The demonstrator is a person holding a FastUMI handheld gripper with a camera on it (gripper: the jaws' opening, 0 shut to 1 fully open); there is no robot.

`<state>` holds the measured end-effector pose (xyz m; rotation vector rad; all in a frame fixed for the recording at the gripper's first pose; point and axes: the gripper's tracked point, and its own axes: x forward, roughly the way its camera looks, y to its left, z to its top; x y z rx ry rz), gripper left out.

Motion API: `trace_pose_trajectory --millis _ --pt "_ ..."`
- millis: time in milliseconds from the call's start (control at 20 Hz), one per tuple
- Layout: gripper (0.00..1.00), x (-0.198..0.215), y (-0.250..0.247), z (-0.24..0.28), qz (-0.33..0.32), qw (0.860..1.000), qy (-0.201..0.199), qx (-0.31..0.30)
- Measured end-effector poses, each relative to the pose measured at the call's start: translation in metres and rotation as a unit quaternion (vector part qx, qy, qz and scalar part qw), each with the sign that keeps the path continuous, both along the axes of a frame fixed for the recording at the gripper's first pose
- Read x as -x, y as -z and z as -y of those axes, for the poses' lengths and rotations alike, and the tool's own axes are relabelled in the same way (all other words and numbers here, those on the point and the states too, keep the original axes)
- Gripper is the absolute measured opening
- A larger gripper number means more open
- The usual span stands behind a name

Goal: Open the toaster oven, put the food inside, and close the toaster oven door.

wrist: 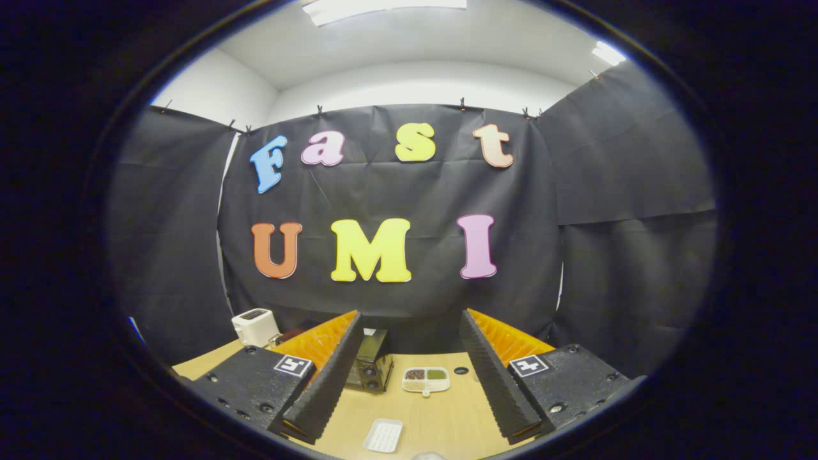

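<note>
Gripper view looks forward, high above the table (441, 415)

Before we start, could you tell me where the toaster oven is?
The toaster oven stands on the table beyond the open gripper, left of the divided dish.

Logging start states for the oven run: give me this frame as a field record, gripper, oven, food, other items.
gripper: fingers spread wide, holding nothing, raised over the table
toaster oven: between the fingers, by the left one; door state unclear
divided dish: holds food portions, right of the oven
white tray: nearer than the dish
white toaster: beyond the left finger
task stage: oven not yet touched
</note>
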<state>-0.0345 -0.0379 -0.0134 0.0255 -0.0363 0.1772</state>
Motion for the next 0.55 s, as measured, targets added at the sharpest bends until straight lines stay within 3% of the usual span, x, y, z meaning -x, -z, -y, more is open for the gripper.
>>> trace_pose_trajectory --millis 550 --pt "0.97 -0.010 0.005 0.001 -0.010 1.000 0.010 -0.001"
